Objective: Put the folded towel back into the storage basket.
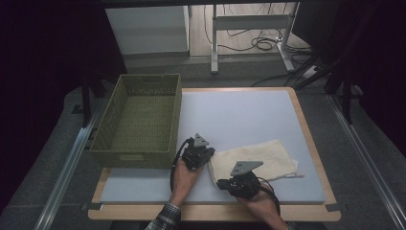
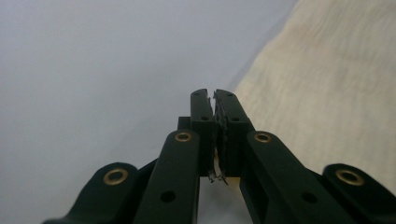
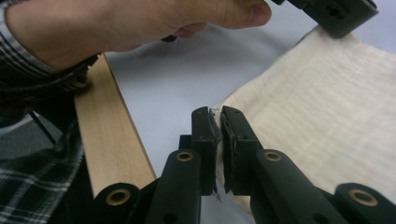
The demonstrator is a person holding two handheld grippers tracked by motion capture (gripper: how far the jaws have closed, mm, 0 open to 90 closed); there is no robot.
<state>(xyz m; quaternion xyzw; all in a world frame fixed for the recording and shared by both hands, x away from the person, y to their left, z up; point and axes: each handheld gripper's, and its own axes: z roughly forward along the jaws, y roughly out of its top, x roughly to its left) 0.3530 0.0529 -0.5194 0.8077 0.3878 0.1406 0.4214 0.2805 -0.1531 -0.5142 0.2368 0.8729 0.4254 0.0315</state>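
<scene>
Cloth [image 1: 253, 162] lies flat on the tabletop [image 1: 239, 115], right of the basket [image 1: 139, 120]. Left tongs [image 2: 214, 95] and right tongs [image 3: 215, 112] are each clamped on a near cloth corner. Uneven lifting could tug a thin corner free.

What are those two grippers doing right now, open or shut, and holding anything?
Left gripper: shut, pinching the near left edge of the cream cloth.
Right gripper: shut, pinching the cloth's near corner.
</scene>
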